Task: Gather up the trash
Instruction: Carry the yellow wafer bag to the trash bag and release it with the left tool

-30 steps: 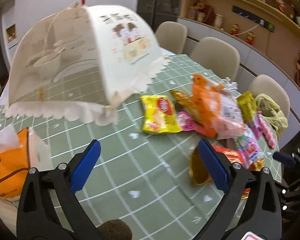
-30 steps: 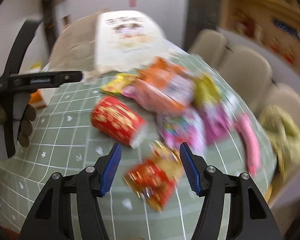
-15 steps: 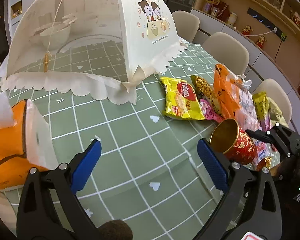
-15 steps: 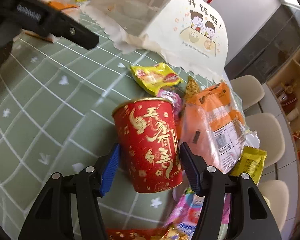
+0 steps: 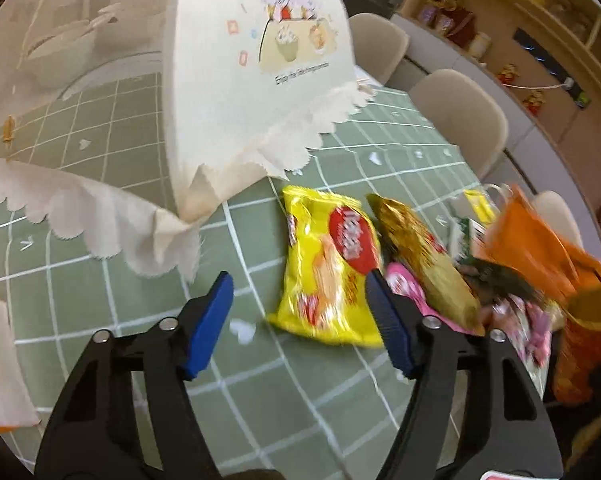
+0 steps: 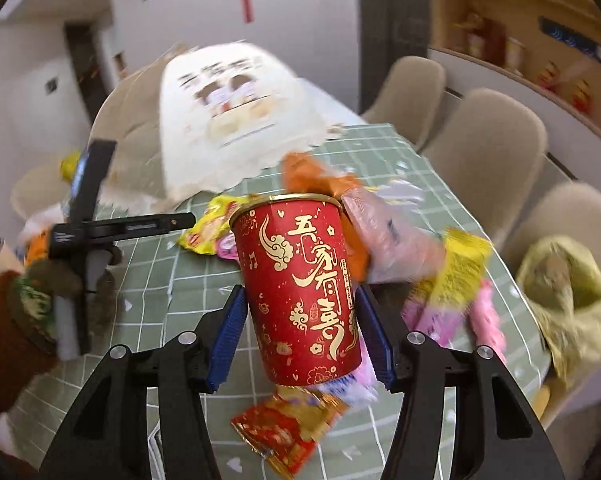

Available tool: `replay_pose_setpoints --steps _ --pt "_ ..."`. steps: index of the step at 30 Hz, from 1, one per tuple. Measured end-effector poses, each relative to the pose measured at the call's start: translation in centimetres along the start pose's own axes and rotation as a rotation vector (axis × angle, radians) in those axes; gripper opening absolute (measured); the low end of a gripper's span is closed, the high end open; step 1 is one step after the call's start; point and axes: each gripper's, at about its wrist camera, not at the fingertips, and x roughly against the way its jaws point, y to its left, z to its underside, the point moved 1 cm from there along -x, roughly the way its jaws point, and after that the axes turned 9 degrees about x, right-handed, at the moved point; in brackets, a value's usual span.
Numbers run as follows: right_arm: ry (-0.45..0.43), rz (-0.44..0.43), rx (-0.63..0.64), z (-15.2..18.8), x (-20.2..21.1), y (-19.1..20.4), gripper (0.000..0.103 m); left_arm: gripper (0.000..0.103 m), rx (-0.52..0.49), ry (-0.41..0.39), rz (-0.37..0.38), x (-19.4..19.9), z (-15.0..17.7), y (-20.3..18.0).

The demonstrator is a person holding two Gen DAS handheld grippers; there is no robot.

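- Right wrist view: your right gripper (image 6: 300,336) has the red paper cup (image 6: 298,292) between its blue pads, mouth up and tilted a little. The pads sit at its lower sides, the jaws narrowing slightly on it, and the cup looks lifted clear of the green checked tablecloth (image 6: 188,280).
- The cup should be light and thin-walled; it will crush if you squeeze hard. Hold it low on the wall, as here, where the base stiffens it.
- Left wrist view: your left gripper (image 5: 300,312) is closing with nothing pressed between the pads yet. The yellow snack bag (image 5: 328,272) lies flat just ahead, toward 1 o'clock, its right edge behind the right pad.
- That bag is soft, crinkly foil, probably slippery. Pinch a corner or the sealed edge; its flat face offers no grip.
- Only the right view shows the cup's printed side and the gripper's hold on it, plus the red foil packet (image 6: 288,432) below at 6 o'clock and your gloved left hand (image 6: 60,292) at 9 o'clock.
- Only the left view shows the golden wrapper (image 5: 424,256) and pink packet (image 5: 404,284) beside the yellow bag, and the mesh food cover (image 5: 180,80) at 11 o'clock in sharp detail. The cup shows there only as a blurred rim at 3 o'clock.
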Motion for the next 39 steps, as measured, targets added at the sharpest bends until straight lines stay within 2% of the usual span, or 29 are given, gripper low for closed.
replay_pose_setpoints --steps 2,6,9,10,14,22,25,31,35,39 --pt "0.001 0.002 -0.035 1.0 1.0 -0.9 0.053 0.058 0.017 0.008 -0.036 -1.1 -0.4 -0.2" --pt "0.008 -0.013 -0.11 2.8 2.0 -2.4 0.053 0.056 0.031 0.035 -0.046 -2.0 -0.4 -0.7" --pt "0.011 -0.012 -0.138 4.0 2.9 -3.2 0.053 0.04 0.002 0.054 -0.044 -2.4 0.3 -2.0" --pt "0.01 -0.011 -0.139 4.3 3.3 -3.3 0.053 0.025 -0.012 0.061 -0.047 -2.4 0.6 -2.4" --pt "-0.006 -0.004 -0.127 4.8 4.5 -3.1 0.053 0.016 -0.044 0.063 -0.038 -1.4 1.7 -3.7" --pt "-0.094 0.008 -0.109 4.5 8.4 -3.3 0.053 0.015 -0.093 -0.051 0.017 6.6 3.2 -6.2" --pt "-0.136 0.039 -0.101 4.2 10.1 -3.9 0.053 0.015 -0.128 -0.11 0.057 10.4 3.7 -8.1" --pt "-0.188 0.089 -0.116 3.7 12.3 -6.3 0.053 0.015 -0.186 -0.187 0.119 15.3 4.9 -12.1" --pt "-0.202 0.115 -0.123 4.2 13.0 -8.2 0.053 0.015 -0.192 -0.197 0.187 16.3 5.8 -15.2" --pt "-0.207 0.143 -0.135 4.7 13.6 -10.9 0.053 0.015 -0.229 -0.207 0.214 16.4 6.5 -18.4"
